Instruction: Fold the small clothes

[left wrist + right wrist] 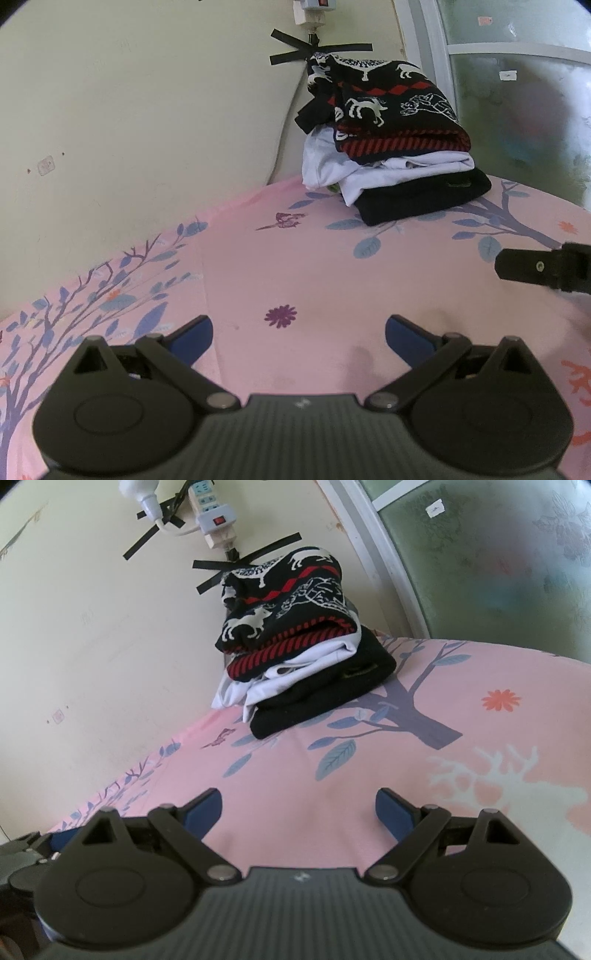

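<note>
A stack of folded clothes sits at the far corner of the pink floral sheet: a dark patterned sweater on top, white garments under it, a black garment at the bottom. The stack also shows in the right wrist view. My left gripper is open and empty above the sheet, well short of the stack. My right gripper is open and empty over the sheet. One of its fingers shows at the right edge of the left wrist view.
A cream wall borders the sheet on the left and behind. A power strip with a taped cable hangs above the stack. A frosted glass door stands at the right.
</note>
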`<move>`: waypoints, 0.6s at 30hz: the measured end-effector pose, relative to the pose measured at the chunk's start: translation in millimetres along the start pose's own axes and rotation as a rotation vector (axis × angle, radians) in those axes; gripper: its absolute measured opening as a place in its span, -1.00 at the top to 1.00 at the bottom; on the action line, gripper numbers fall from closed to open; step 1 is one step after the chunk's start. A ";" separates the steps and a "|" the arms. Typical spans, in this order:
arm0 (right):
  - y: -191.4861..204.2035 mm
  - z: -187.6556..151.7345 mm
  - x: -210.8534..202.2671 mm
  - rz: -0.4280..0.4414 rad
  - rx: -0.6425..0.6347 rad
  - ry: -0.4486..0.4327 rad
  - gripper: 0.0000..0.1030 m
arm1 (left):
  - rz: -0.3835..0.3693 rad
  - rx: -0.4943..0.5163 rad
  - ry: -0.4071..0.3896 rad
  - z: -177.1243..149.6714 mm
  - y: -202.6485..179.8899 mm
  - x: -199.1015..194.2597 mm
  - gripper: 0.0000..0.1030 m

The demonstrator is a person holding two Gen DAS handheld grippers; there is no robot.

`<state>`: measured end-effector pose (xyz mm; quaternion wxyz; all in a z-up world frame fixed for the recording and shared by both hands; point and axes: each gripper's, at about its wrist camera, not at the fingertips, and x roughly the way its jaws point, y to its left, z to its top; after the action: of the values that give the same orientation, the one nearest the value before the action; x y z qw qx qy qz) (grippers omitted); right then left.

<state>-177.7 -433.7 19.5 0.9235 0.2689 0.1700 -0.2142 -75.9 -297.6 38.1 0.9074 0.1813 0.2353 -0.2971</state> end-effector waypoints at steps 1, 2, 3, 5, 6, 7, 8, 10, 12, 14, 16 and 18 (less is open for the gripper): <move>0.2 -0.1 -0.3 0.000 -0.001 0.000 -0.61 | 0.000 0.000 -0.001 0.0 -0.1 -0.1 -1.00; 0.3 -0.2 -0.5 0.000 -0.002 0.000 -0.61 | 0.003 -0.001 0.002 0.3 -0.3 0.1 -1.00; 0.3 -0.3 -0.7 0.001 -0.002 0.000 -0.61 | 0.013 -0.001 0.010 0.8 -0.6 1.0 -1.00; 0.9 -0.7 -1.1 -0.001 -0.001 -0.001 -0.61 | 0.029 -0.005 0.027 1.6 -0.6 3.4 -1.00; 0.9 -0.7 -1.1 -0.001 -0.001 -0.001 -0.61 | 0.024 -0.012 0.032 1.7 0.3 4.3 -1.00; 0.9 -0.7 -1.1 -0.001 -0.002 -0.001 -0.61 | 0.012 -0.026 0.039 1.9 2.2 5.3 -1.00; 0.7 -0.6 -1.0 -0.001 -0.002 -0.001 -0.61 | 0.002 -0.042 0.047 2.1 4.4 6.1 -1.00; 0.8 -0.6 -0.9 -0.001 -0.002 -0.001 -0.61 | -0.024 -0.074 0.065 2.5 9.5 8.1 -1.00; 0.7 -0.6 -1.0 -0.001 -0.002 -0.002 -0.61 | -0.033 -0.096 0.079 2.6 13.2 9.9 -1.00; 0.7 -0.6 -1.0 0.000 -0.001 -0.002 -0.61 | -0.030 -0.106 0.084 2.3 15.0 10.8 -1.00; 1.0 -0.6 -1.3 0.000 0.000 -0.003 -0.61 | -0.027 -0.108 0.087 2.2 15.4 11.3 -1.00; 1.7 -0.6 -1.8 0.000 0.001 -0.005 -0.61 | -0.030 -0.108 0.095 2.0 15.2 12.1 -1.00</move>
<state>-178.5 -431.5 20.5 0.9237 0.2689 0.1678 -0.2151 -57.2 -292.5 36.1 0.8990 0.1424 0.2967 -0.2888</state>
